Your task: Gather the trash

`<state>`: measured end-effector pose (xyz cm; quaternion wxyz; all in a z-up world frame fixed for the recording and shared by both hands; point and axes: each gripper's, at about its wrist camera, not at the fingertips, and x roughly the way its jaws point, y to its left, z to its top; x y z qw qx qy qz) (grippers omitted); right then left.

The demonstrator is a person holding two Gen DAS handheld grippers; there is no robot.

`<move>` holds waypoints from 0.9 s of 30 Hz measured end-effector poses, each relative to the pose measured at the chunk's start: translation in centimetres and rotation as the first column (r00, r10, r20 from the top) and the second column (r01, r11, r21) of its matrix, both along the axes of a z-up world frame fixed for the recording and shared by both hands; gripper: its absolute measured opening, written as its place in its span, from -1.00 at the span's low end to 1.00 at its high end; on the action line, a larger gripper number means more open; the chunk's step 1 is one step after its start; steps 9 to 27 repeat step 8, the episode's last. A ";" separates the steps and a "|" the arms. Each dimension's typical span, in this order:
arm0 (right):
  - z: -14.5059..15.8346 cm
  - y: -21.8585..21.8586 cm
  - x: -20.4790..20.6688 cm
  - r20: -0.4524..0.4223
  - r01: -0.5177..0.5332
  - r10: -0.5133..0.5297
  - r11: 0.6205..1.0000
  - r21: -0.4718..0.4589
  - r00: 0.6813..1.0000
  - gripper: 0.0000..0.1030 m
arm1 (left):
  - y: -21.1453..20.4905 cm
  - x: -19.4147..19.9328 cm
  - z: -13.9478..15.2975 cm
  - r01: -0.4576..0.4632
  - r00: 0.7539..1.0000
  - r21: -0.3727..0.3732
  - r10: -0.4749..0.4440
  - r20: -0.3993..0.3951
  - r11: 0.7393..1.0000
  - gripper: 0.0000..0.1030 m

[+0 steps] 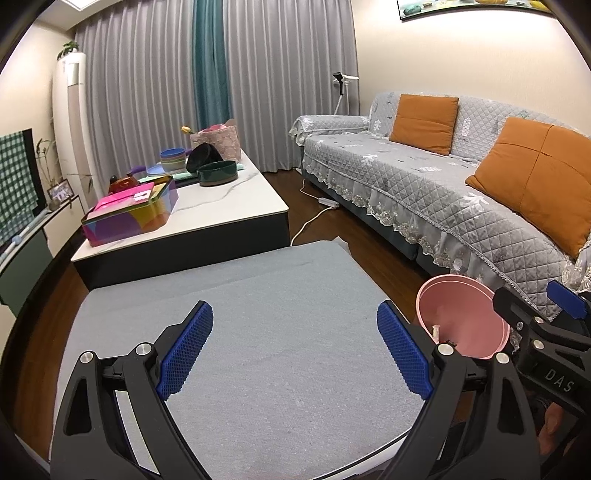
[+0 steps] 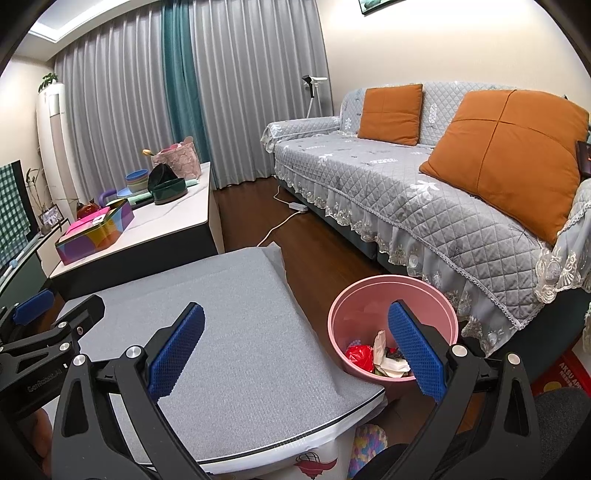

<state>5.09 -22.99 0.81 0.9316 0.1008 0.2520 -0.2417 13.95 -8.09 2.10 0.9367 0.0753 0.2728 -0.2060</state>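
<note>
Grey sofa [image 2: 424,192] (orange cushions [image 2: 509,155]), curtains [image 2: 147,92].

Both views are evenly and warmly lit by indoor light from above; a bright rectangular ceiling light panel [image 2: 66,26] glows at eleven o'clock in the right wrist view and its edge clips white at the top of the left wrist view. The closed grey pleated curtains [image 1: 147,92] admit no daylight. Shadows are soft and shallow. A faint sheen lies on the white marble-patterned counter [image 1: 236,199]. Fisheye distortion bows straight lines outward, and black vignetting rounds every corner. The centre is sharp; detail softens toward the rim. No motion blur shows.
</note>
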 end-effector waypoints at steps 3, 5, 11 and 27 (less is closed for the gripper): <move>0.0 0.1 -0.1 0.001 0.002 -0.002 1.000 0.001 1.000 0.90 | 0.0 0.2 -0.1 0.000 1.000 -0.003 0.000 -0.011 1.000 0.71; 0.0 0.1 0.0 0.000 0.001 -0.001 1.000 0.000 1.000 0.90 | 0.1 0.3 -0.1 -0.002 1.000 -0.008 0.002 -0.015 1.000 0.71; 0.0 0.0 0.0 0.000 0.000 0.000 1.000 0.000 1.000 0.90 | 0.1 0.2 -0.3 -0.002 1.000 -0.005 0.002 -0.016 1.000 0.71; 0.0 0.0 0.0 0.000 0.000 0.000 1.000 0.000 1.000 0.90 | 0.1 0.2 -0.3 -0.002 1.000 -0.005 0.002 -0.016 1.000 0.71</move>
